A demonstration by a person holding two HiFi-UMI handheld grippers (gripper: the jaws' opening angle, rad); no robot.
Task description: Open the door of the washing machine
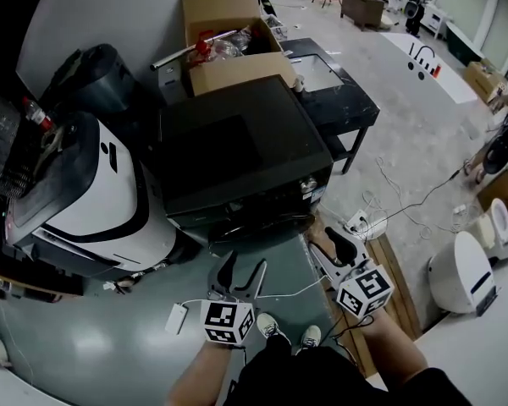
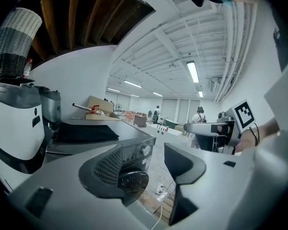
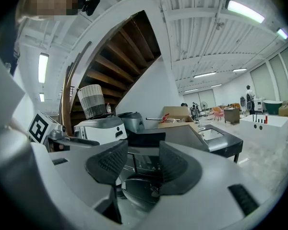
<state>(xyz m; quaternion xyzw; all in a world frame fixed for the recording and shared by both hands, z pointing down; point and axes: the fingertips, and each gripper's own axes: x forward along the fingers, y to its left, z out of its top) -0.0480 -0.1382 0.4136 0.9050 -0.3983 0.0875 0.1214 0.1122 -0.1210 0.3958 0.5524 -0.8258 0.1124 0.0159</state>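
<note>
The washing machine is a dark box in the middle of the head view, its front toward me. My left gripper hovers just before that front, low, with its jaws wide apart and empty. My right gripper is off the machine's front right corner, also open and empty. In the left gripper view the round dark door shows between the jaws of the left gripper, under the control knob. The right gripper view has the door below and between the jaws of the right gripper. Neither gripper touches the machine.
A white appliance stands close on the machine's left. Behind it are an open cardboard box and a black table. A power strip with cables and a wooden board lie on the floor at right.
</note>
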